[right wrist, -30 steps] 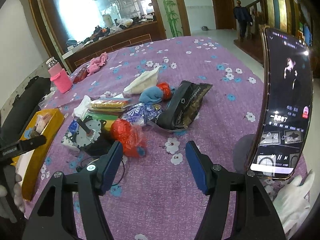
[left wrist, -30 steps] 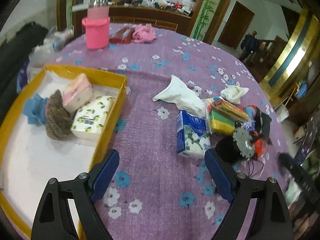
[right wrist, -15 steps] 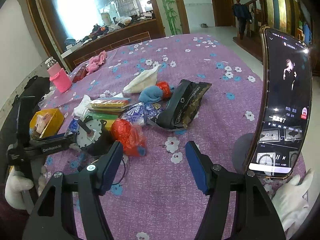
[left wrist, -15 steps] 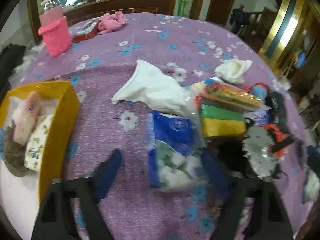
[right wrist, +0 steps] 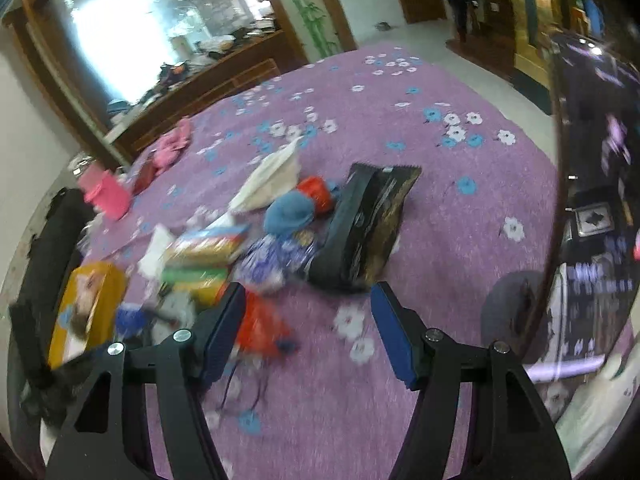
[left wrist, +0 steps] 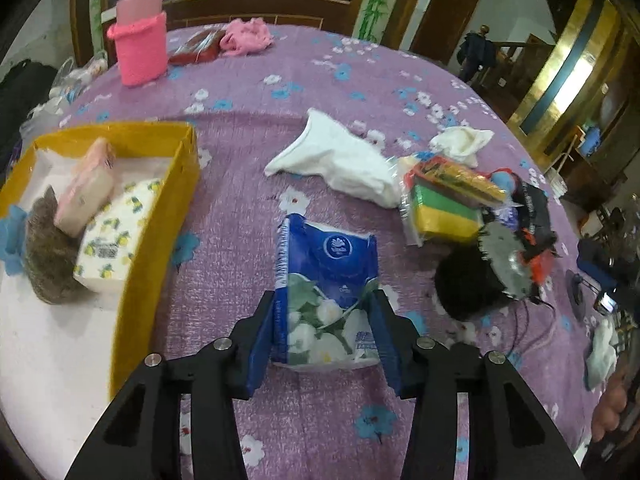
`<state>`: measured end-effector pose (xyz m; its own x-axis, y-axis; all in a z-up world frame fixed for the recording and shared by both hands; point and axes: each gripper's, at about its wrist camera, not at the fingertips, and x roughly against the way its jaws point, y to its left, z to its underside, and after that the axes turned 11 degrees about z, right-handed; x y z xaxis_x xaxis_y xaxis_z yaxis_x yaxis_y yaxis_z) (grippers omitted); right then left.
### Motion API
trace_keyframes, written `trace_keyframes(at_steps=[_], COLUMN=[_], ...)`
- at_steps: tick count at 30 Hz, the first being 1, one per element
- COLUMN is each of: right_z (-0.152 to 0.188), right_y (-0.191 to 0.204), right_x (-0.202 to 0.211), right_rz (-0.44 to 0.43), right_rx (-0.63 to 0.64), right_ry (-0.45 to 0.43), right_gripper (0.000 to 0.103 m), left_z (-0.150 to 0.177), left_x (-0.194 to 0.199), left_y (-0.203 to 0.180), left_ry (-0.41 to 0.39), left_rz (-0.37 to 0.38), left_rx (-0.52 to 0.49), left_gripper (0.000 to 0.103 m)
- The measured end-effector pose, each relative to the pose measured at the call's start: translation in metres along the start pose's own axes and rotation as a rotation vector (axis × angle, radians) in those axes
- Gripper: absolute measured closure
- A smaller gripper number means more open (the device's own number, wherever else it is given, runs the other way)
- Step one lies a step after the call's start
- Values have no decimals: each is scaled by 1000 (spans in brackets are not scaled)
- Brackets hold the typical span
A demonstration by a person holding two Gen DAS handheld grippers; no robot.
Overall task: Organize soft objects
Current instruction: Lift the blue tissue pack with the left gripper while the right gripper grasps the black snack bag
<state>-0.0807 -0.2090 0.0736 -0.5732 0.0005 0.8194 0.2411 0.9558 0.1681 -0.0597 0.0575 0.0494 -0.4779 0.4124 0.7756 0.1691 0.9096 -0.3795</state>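
My left gripper (left wrist: 322, 336) is shut on a blue tissue pack (left wrist: 326, 288) with white flowers, its pads pressing both sides; the pack rests on the purple tablecloth. A yellow box (left wrist: 160, 224) at the left holds a pink pack, a lemon-print tissue pack (left wrist: 116, 236) and a brown fuzzy item. A white cloth (left wrist: 340, 164) and a packet of sponges (left wrist: 444, 200) lie beyond. My right gripper (right wrist: 308, 328) is open and empty over the cloth, near a red bag (right wrist: 260, 328), a blue soft ball (right wrist: 288, 214) and a black bag (right wrist: 368, 224).
A pink cup (left wrist: 140, 48) and pink cloth (left wrist: 246, 36) stand at the table's far side. A black motor with a toothed disc (left wrist: 500, 268) and wires lies right of the tissue pack. A phone (right wrist: 596, 200) stands at the right in the right wrist view.
My left gripper moved from beside the yellow box to the blue tissue pack and closed on it. The right gripper shifted slightly, and its view is now blurred.
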Motion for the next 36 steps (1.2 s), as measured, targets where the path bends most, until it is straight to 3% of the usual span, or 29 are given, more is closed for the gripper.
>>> trace_keyframes(at_steps=[8, 13, 15, 16, 23, 28, 36], right_z=[-33, -39, -40, -40, -34, -24, -7], right_y=[-6, -3, -2, 0, -2, 1, 48], right_x=[-62, -79, -78, -78, -51, -7, 49], right_rz=[164, 217, 220, 223, 199, 173, 25], right_rx=[-114, -96, -75, -62, -50, -53, 29], right_ry=[112, 118, 113, 110, 51, -39, -107], right_gripper=[40, 40, 57, 57, 62, 61, 61], left_z=[4, 7, 9, 9, 16, 28, 56], left_x=[-8, -4, 0, 2, 33, 59, 120], left_y=[9, 8, 8, 8, 5, 4, 27], left_ry=[-20, -40, -45, -49, -104, -137, -214], left_rz=[48, 61, 76, 81, 107, 116, 103], left_rx=[26, 0, 1, 2, 2, 6, 33], left_gripper=[56, 67, 68, 68, 68, 68, 68])
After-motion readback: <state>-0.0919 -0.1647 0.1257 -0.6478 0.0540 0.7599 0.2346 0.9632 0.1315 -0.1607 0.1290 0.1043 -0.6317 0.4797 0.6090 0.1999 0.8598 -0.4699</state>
